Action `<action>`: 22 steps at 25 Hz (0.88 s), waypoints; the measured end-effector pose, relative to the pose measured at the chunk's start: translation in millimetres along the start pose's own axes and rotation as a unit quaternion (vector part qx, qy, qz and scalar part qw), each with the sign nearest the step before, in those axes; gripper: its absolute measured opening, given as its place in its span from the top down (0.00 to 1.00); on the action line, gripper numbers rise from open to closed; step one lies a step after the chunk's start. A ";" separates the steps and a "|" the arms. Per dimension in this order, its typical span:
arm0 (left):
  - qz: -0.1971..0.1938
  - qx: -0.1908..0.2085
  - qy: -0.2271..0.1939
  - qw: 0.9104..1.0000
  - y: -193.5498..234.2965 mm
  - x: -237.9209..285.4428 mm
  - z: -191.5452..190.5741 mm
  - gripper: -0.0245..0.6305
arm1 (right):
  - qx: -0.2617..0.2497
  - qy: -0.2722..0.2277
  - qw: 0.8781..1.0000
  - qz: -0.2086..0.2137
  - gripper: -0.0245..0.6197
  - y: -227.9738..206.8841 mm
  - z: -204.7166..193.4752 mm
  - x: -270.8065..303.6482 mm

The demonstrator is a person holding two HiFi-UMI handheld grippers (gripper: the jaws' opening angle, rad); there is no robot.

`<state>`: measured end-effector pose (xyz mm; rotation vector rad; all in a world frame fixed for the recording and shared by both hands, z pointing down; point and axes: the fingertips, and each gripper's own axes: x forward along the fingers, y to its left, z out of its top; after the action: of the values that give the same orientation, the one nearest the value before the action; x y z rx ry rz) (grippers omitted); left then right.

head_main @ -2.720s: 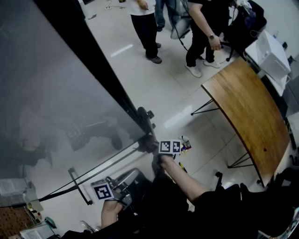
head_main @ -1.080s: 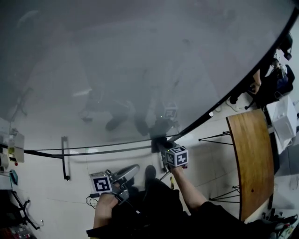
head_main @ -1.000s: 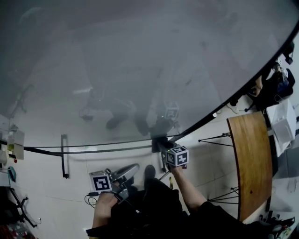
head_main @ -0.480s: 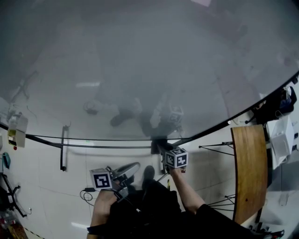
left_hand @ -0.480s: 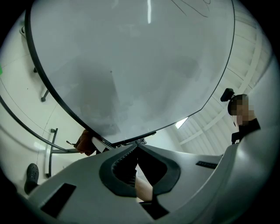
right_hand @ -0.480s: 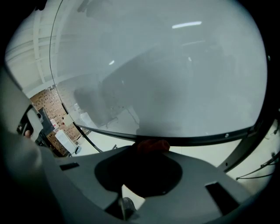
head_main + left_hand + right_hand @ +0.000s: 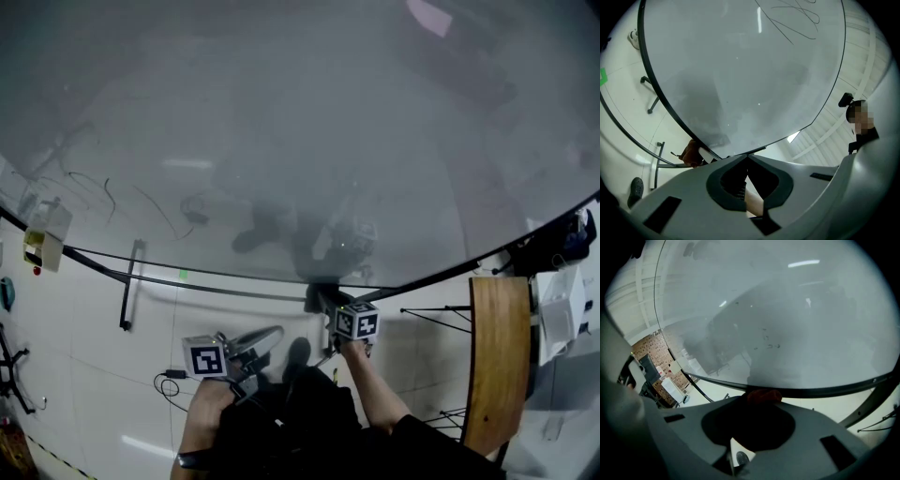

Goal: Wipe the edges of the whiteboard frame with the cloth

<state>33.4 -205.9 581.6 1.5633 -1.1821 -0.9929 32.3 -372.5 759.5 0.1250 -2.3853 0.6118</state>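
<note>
In the right gripper (image 7: pixel 762 402), jaws closed hard on a bunched reddish cloth (image 7: pixel 764 395), the wad poking out past the tips and pressed against the dark whiteboard frame (image 7: pixel 825 391) directly ahead. Just beyond that bottom edge, the pale grey whiteboard (image 7: pixel 300 141), filling almost everything in front of and above the gripper, blurred reflections across its sheen. From the head view, the same gripper under its marker cube at the lowest dip of the frame, a bare forearm (image 7: pixel 373 389) trailing behind it. Off to that gripper's left and drawn back from the board, the left gripper (image 7: pixel 747 157), jaws brought together tip to tip with nothing pinched between them, touching neither frame nor cloth, aimed up at the board's face. High ahead of the left gripper, thin pen scribbles (image 7: pixel 790 18) on the board. Well off to the right gripper's right, past the frame's rising edge, a wooden table (image 7: pixel 494 361) on thin dark legs. Beneath both grippers, a pale tiled floor (image 7: pixel 103 384); out to the left gripper's left, a short dark bar (image 7: pixel 129 286) below the frame.
</note>
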 end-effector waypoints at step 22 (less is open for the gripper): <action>0.001 -0.028 -0.064 0.998 14.9 -69.4 27.3 0.98 | 0.008 -0.012 1.000 -0.004 0.86 60.3 5.0 41.6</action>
<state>-11.1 -145.5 593.8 1.4729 -1.2331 -1.1283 -17.5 -318.6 758.3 0.1486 -2.4027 0.6285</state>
